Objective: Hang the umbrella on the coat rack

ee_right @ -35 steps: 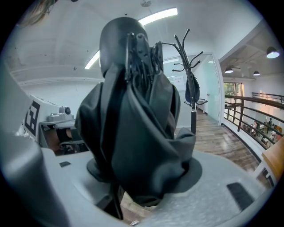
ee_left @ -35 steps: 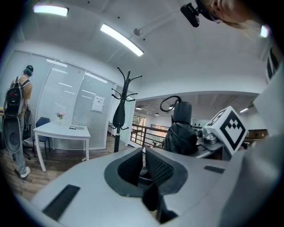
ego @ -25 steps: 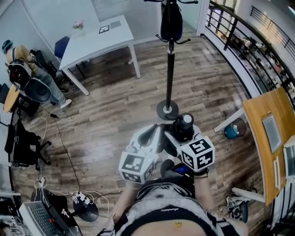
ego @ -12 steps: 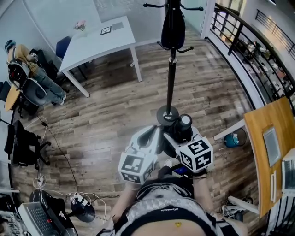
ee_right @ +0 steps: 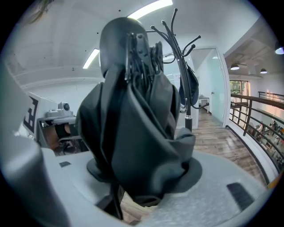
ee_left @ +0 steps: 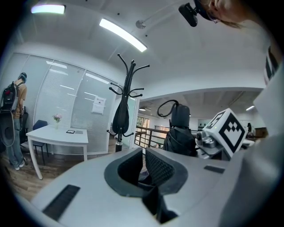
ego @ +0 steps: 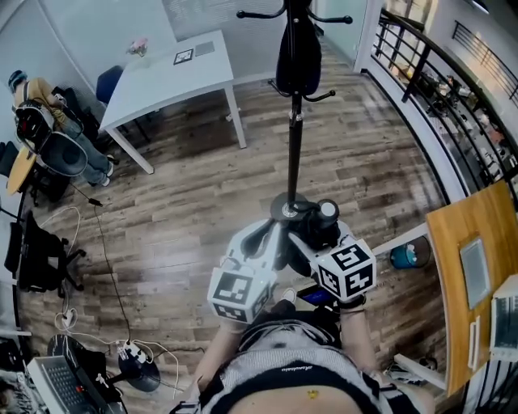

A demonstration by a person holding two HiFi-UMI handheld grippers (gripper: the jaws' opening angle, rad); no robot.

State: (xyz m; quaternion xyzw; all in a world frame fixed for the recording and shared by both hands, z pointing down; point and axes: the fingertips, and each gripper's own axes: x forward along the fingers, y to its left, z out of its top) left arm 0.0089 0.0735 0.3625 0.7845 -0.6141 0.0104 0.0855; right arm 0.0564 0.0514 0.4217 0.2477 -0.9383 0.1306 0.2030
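— Right gripper (ee_right: 146,197) is seen clamped on the folded umbrella (ee_right: 133,124), which is held upright in its jaws with the handle end uppermost. Is anything carried by the left gripper (ee_left: 143,153)?

— Nothing. Its jaws are left slightly apart and empty, just beside the umbrella. The coat rack (ego: 294,145) is found straight ahead, with its base (ego: 287,209) on the wood floor (ego: 186,194), near both grippers.

— How should the hanging be done well?

— The strap loop (ee_left: 167,105) at the handle is judged to be the part to hook. A free hook (ego: 333,18) on the top ring should be chosen, since a dark item (ego: 298,57) is already hung against the pole below it. The umbrella should be raised above the hook tip. The loop should be kept open, perhaps spread by the left gripper, and then lowered over the tip. The clamp should be eased only once the weight is taken by the hook. Otherwise the umbrella may be dropped or the rack knocked.
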